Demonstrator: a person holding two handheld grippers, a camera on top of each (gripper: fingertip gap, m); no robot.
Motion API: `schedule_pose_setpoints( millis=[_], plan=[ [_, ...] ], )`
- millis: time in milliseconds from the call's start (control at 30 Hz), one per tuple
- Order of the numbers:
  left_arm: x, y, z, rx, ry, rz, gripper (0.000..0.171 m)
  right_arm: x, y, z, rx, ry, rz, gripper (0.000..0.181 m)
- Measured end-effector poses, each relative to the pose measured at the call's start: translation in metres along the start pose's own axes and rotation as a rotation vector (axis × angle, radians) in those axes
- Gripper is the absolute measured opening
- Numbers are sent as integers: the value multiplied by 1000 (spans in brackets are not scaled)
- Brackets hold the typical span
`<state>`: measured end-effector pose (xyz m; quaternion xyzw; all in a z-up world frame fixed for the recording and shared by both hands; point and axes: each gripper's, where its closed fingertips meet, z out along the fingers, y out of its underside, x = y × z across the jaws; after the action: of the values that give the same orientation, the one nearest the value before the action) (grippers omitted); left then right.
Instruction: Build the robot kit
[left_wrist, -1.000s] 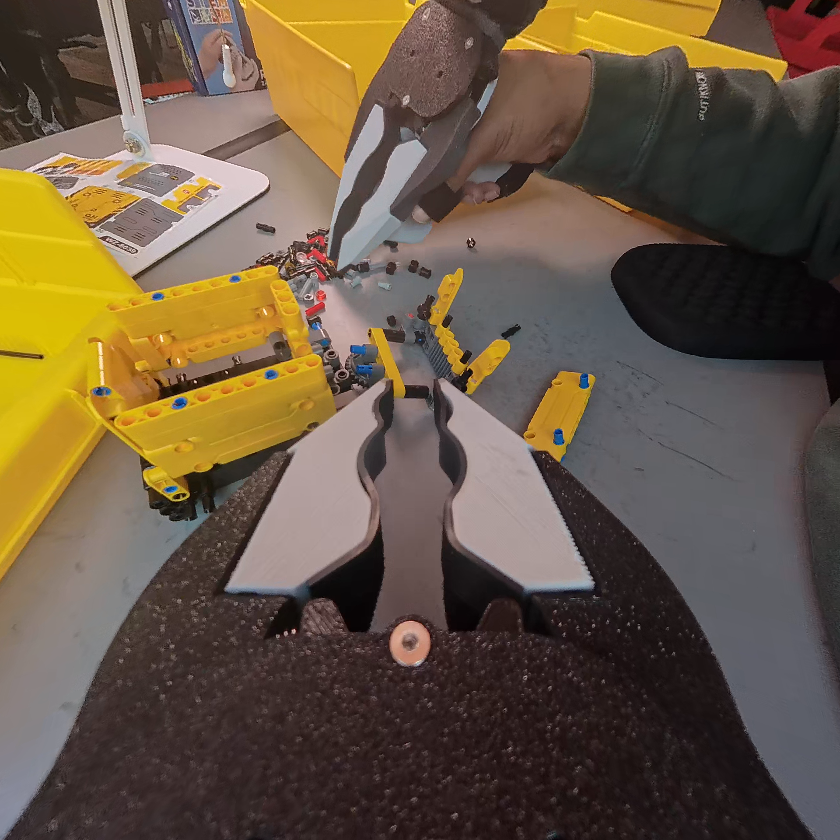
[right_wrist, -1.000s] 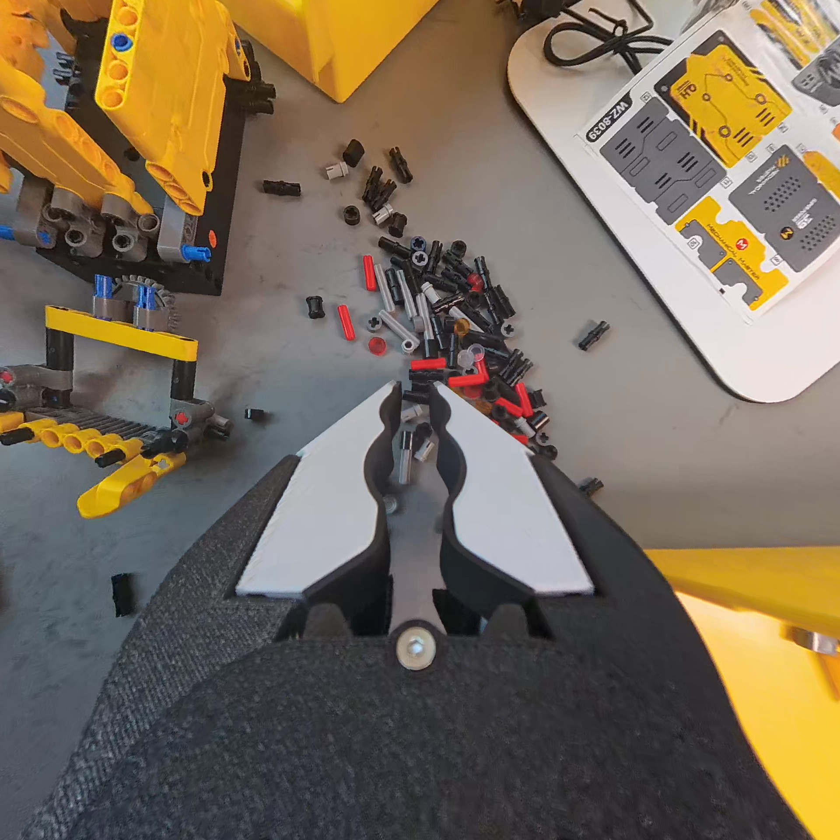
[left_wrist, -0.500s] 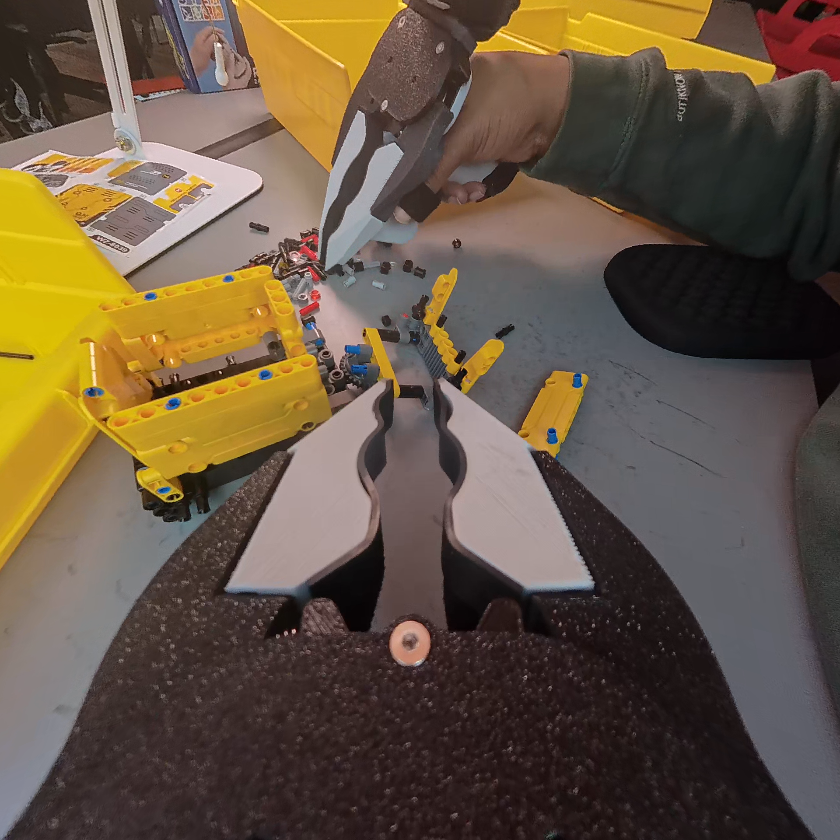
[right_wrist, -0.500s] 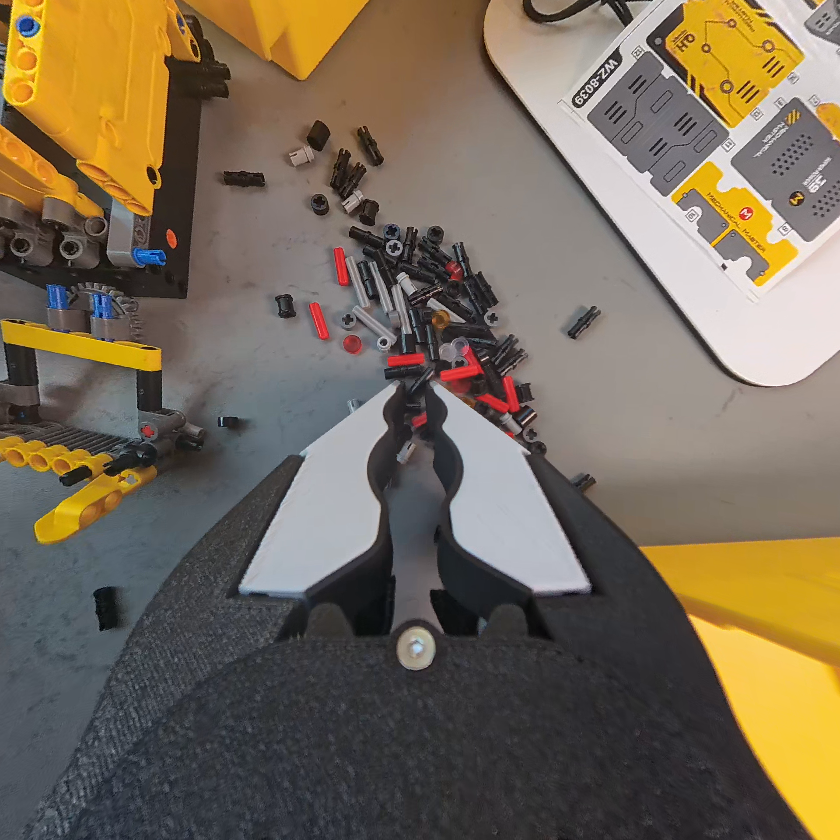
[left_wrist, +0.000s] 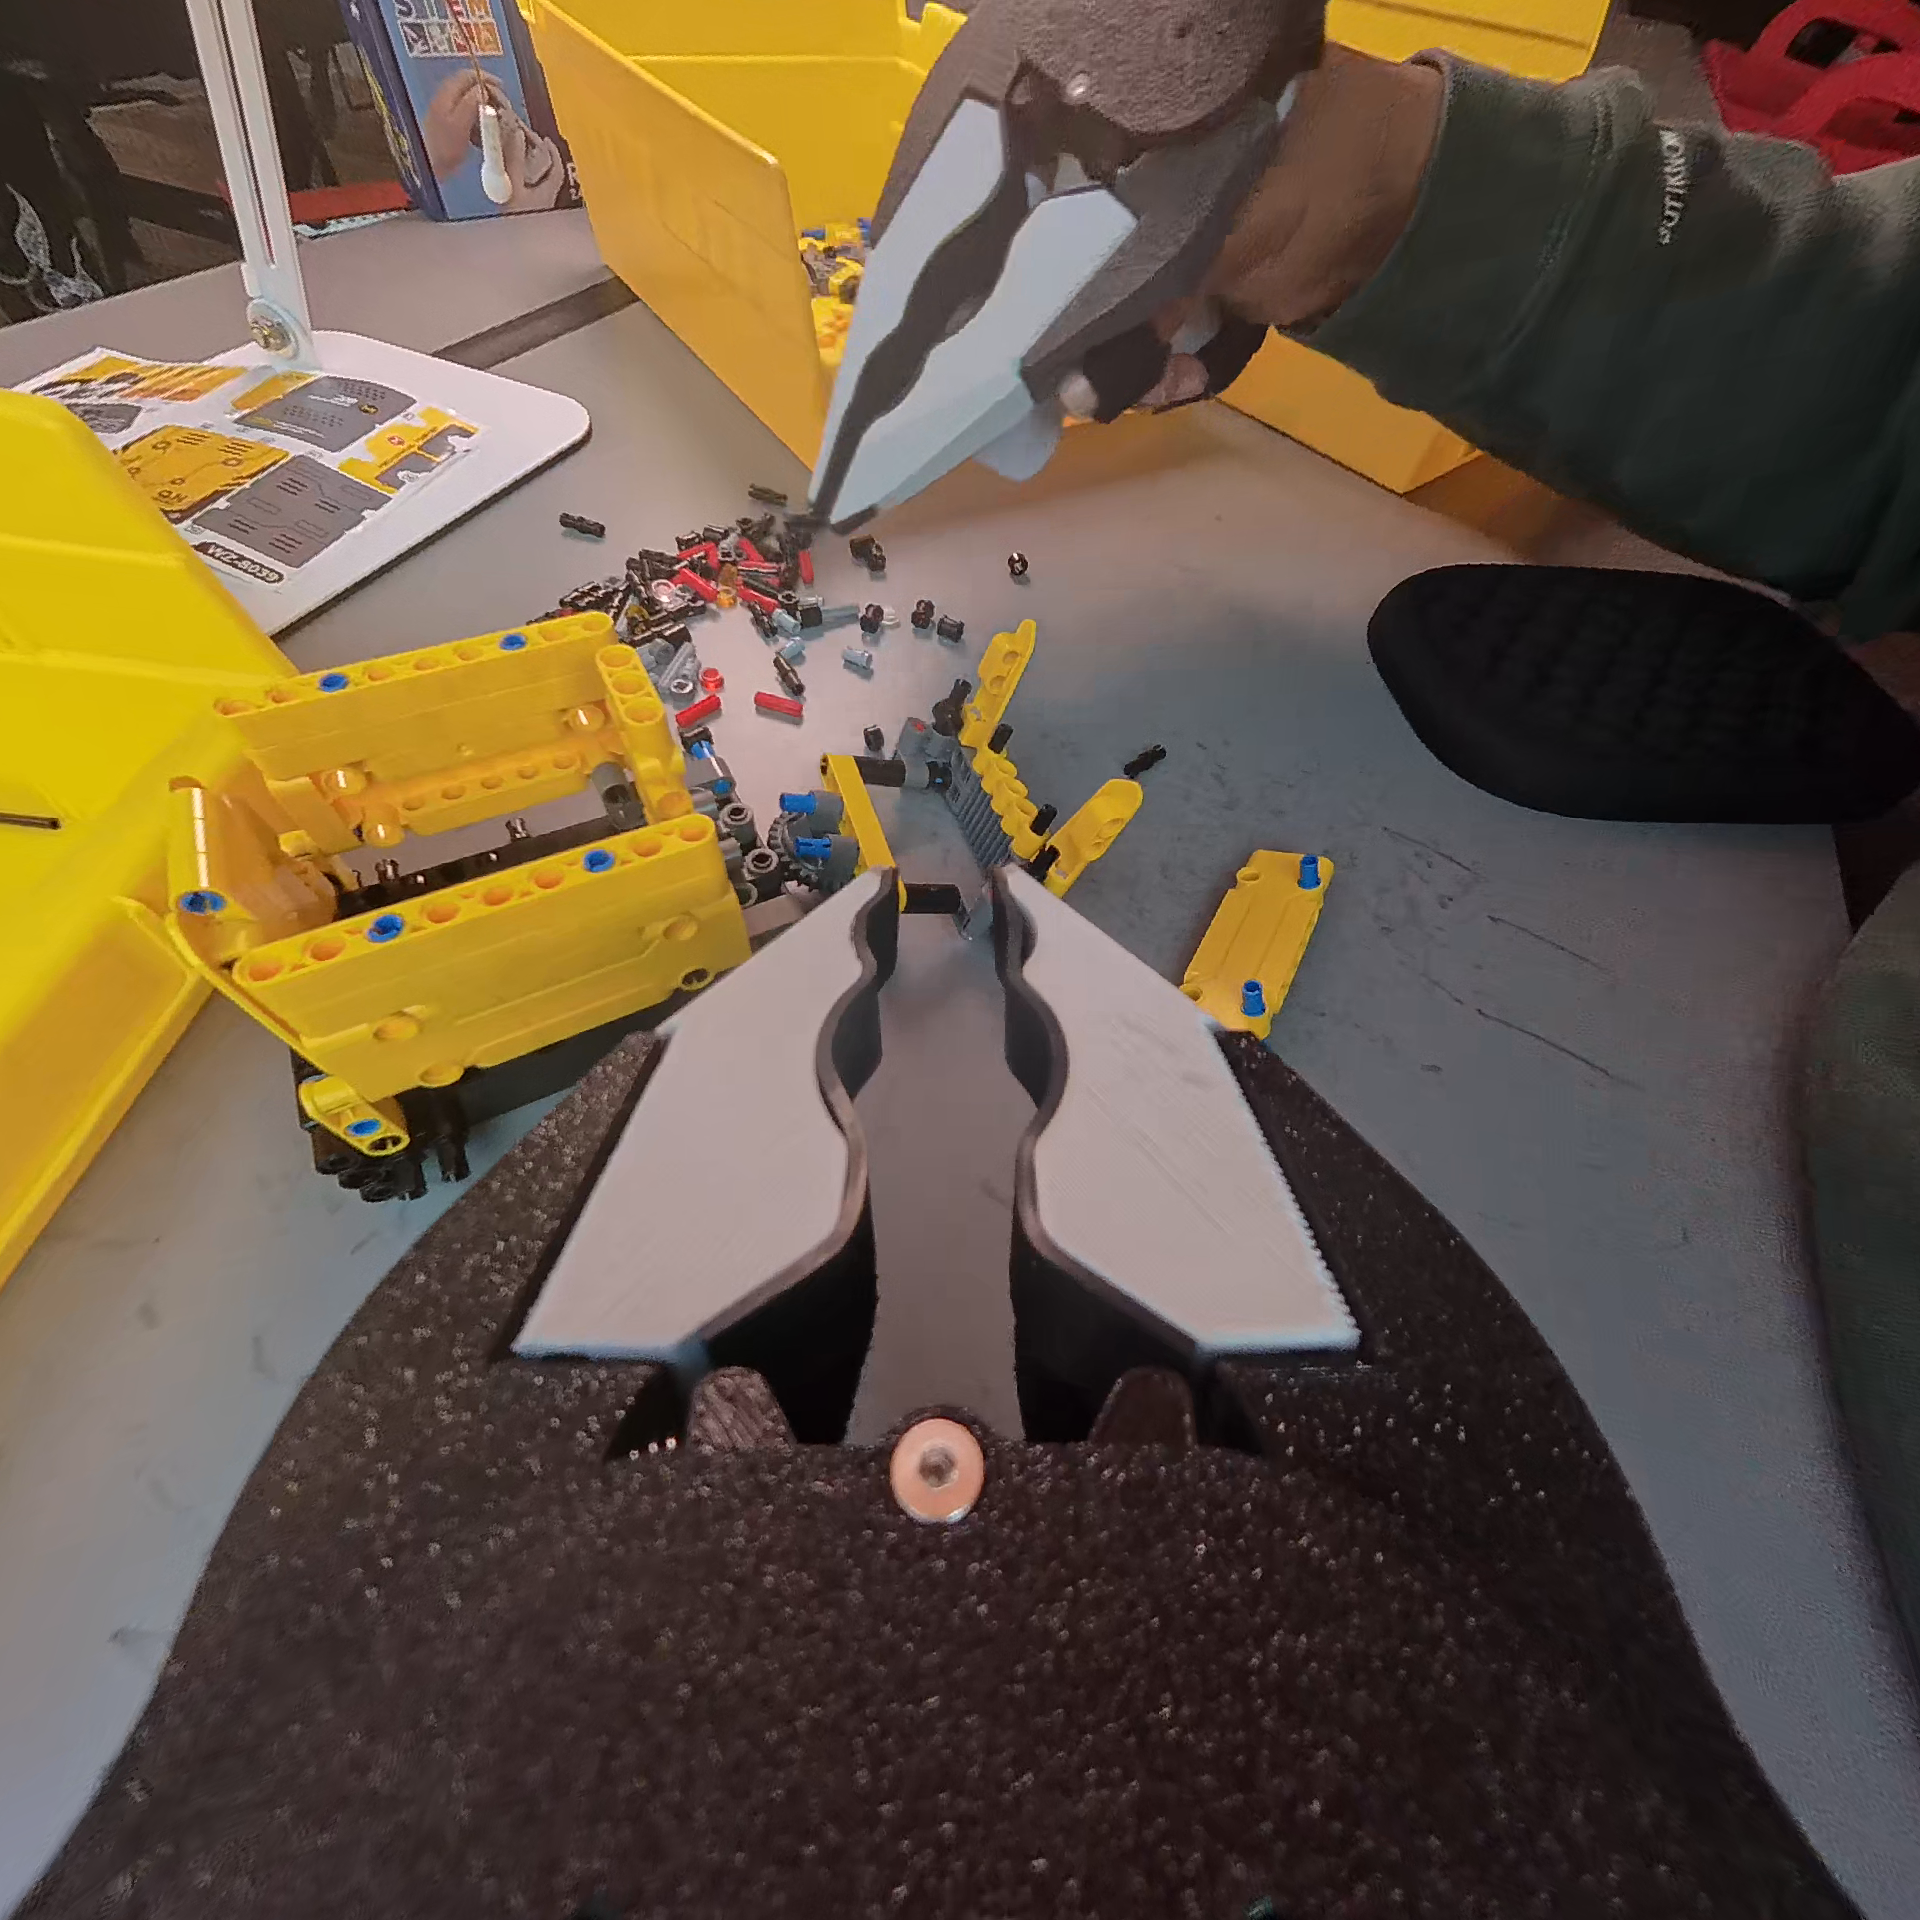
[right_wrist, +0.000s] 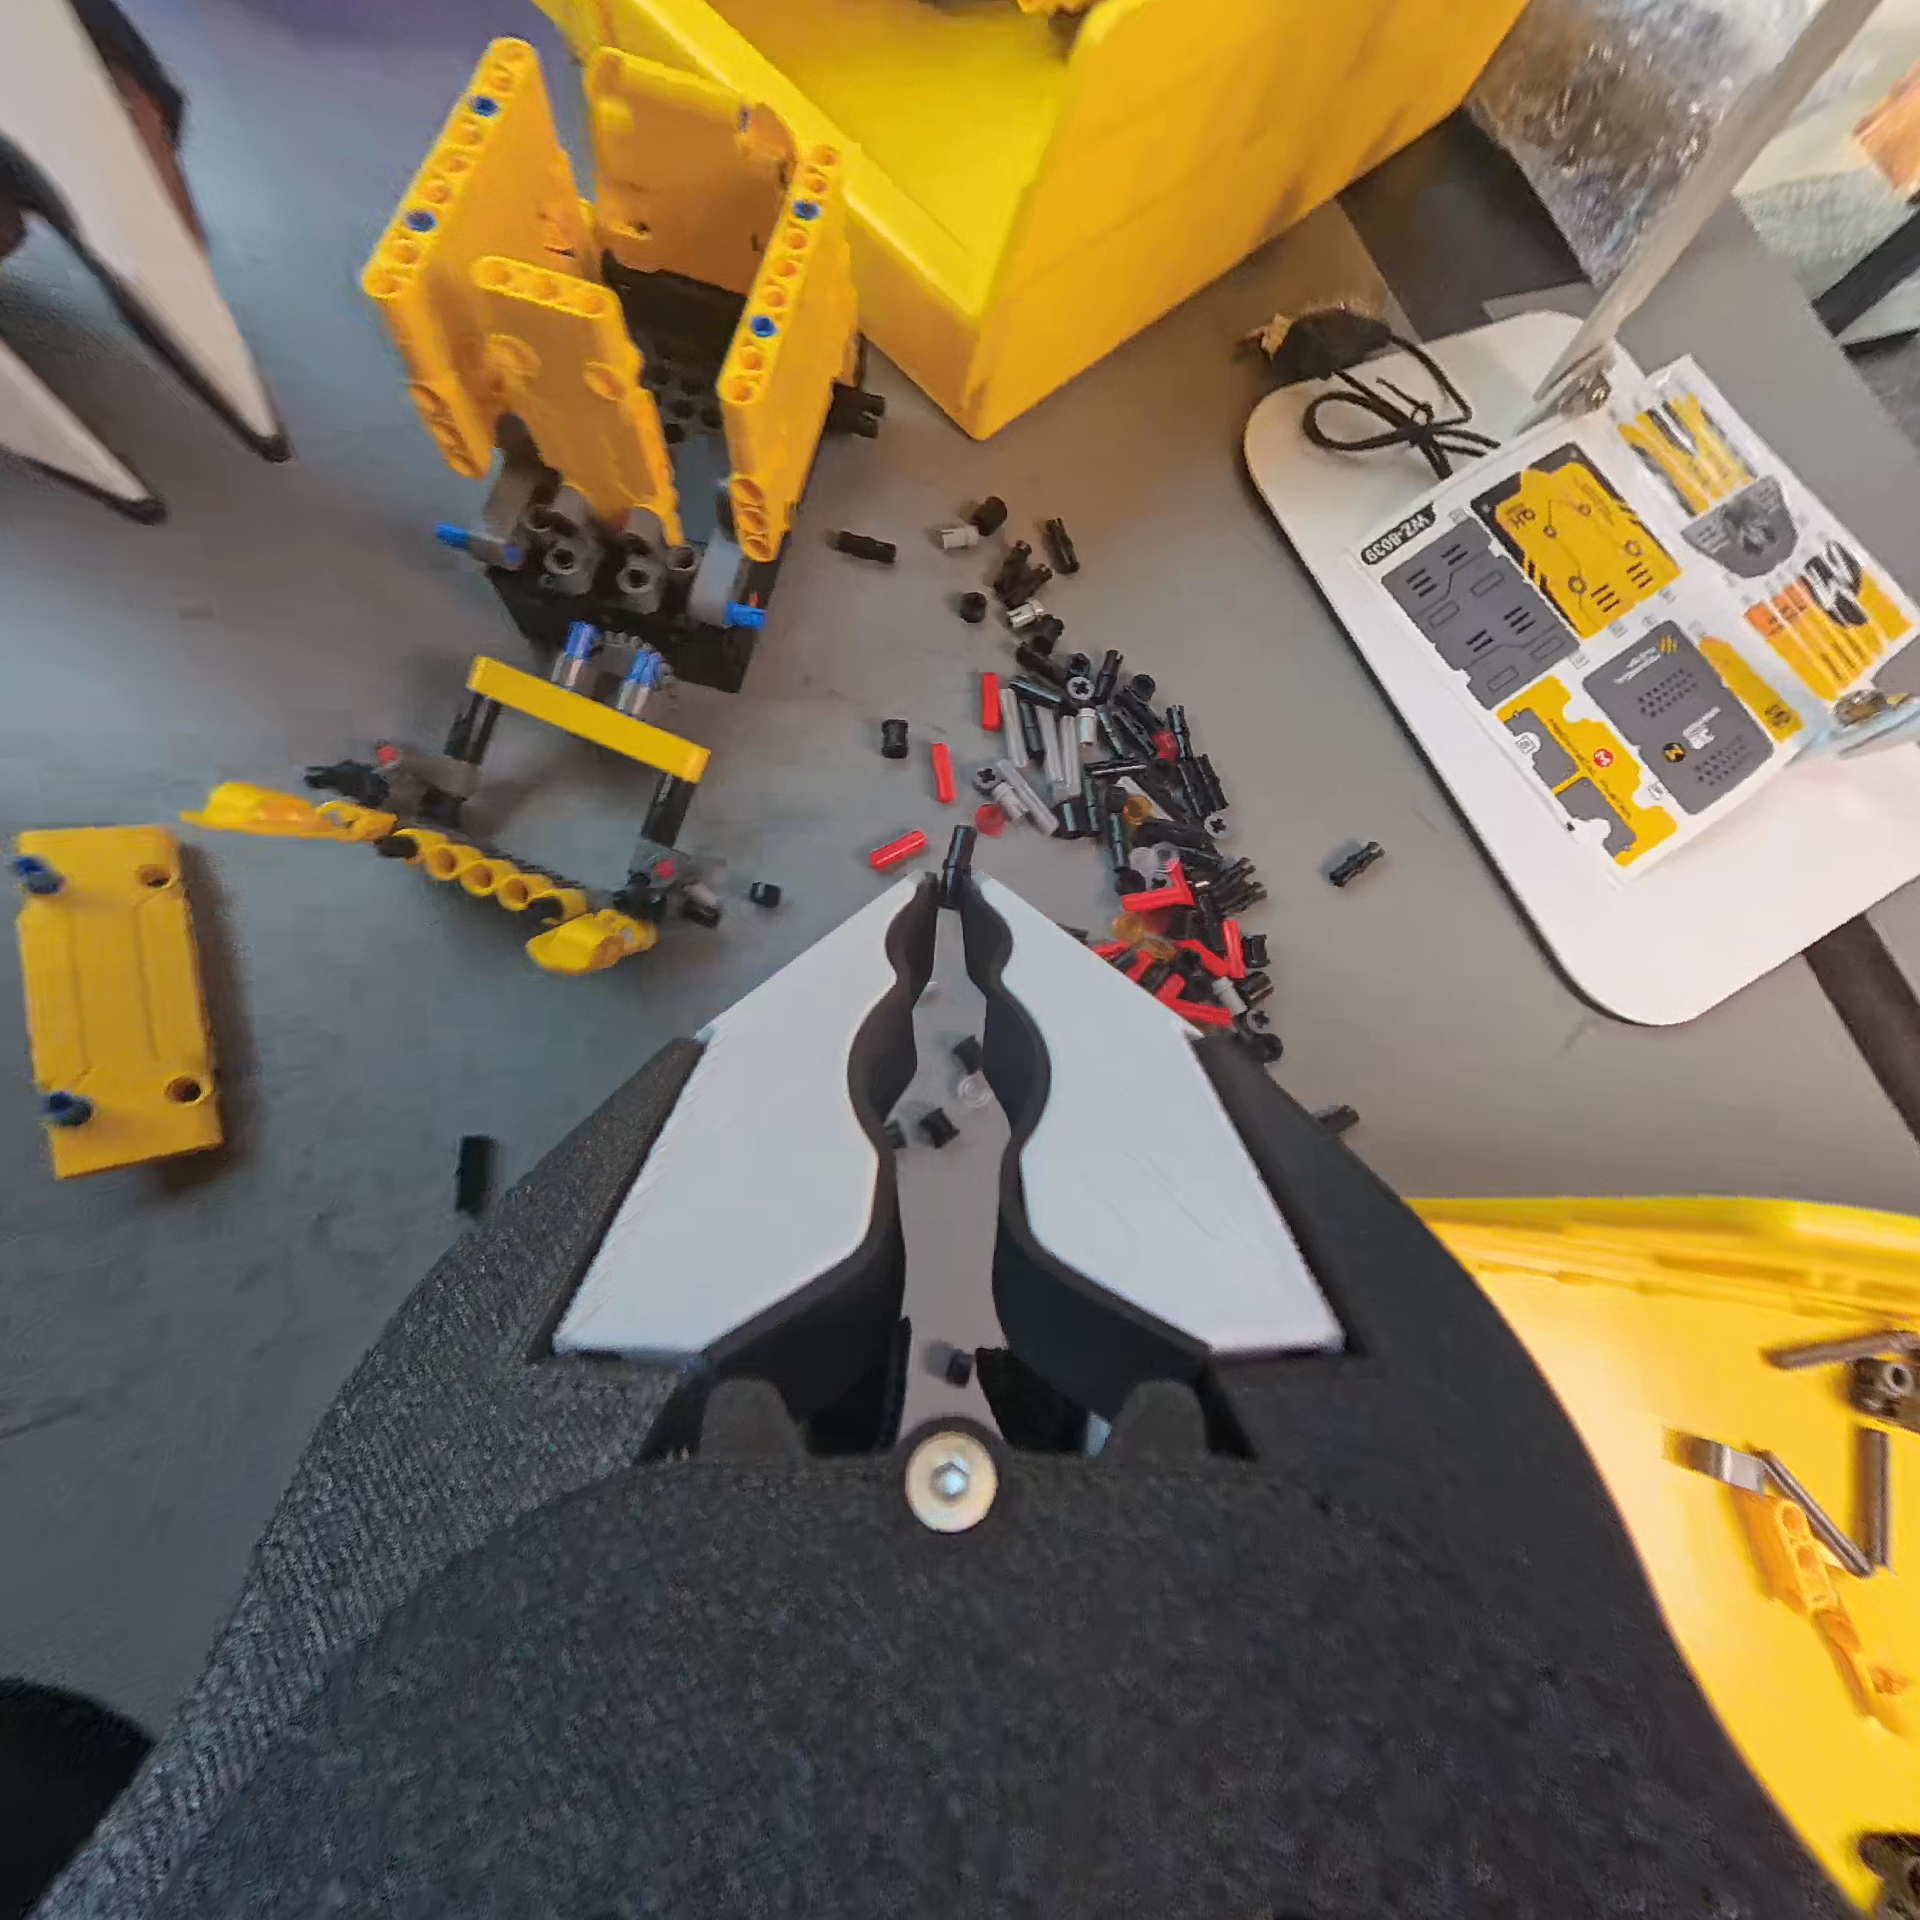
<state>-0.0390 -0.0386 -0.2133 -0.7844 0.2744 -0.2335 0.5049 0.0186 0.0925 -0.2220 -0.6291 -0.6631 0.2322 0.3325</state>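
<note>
Left wrist view: the left gripper (left_wrist: 943, 904) hangs low over the grey worktop (left_wrist: 1455, 1039), its fingers apart with nothing between them, tips just short of a small rack-and-beam assembly (left_wrist: 966, 790). A big yellow block model (left_wrist: 457, 852) sits just to its left, and a loose yellow panel (left_wrist: 1262, 935) lies to its right. Farther off, the right gripper (left_wrist: 831, 514) points down over the pile of small pins (left_wrist: 727, 592).

Right wrist view: the right gripper (right_wrist: 951, 888) is pinched together on a black pin (right_wrist: 956, 854) — held only by its end, most of it sticking out past the tips. The pile (right_wrist: 1132, 790) lies just right of it, and a white board with a sticker sheet (right_wrist: 1600, 644) is beyond.

Judging from that shallow hold, the pin could swivel or slip free if it is knocked against anything — and a dropped pin would be hard to find again among the others.
</note>
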Motion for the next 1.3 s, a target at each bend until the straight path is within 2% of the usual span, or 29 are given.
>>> schedule_pose_setpoints(
  millis=[167, 267, 367, 533, 933, 1167, 1300],
  plan=[
    [12, 1, 3, -10, 53, 31, 19, -79, 10, -34, 11, -212, -101, 3],
    [37, 9, 6, -57, 176, 64, 21, -129, 32, -40, -54, -326, -189, 3],
    [60, 17, 9, -105, 276, 109, 28, -154, 48, -38, -102, -363, -216, 3],
    [71, 31, 15, -185, 279, 213, 33, -158, 61, -33, -145, -338, -224, 4],
    [69, 59, 30, -351, 178, 378, 26, -159, 66, -35, -138, -261, -171, 9],
    [66, 58, 31, -353, 120, 423, 26, -166, 60, -37, -106, -224, -128, 11],
    [61, 57, 31, -365, 67, 458, 26, -163, 67, -33, -134, -185, -127, 13]
  ],
)
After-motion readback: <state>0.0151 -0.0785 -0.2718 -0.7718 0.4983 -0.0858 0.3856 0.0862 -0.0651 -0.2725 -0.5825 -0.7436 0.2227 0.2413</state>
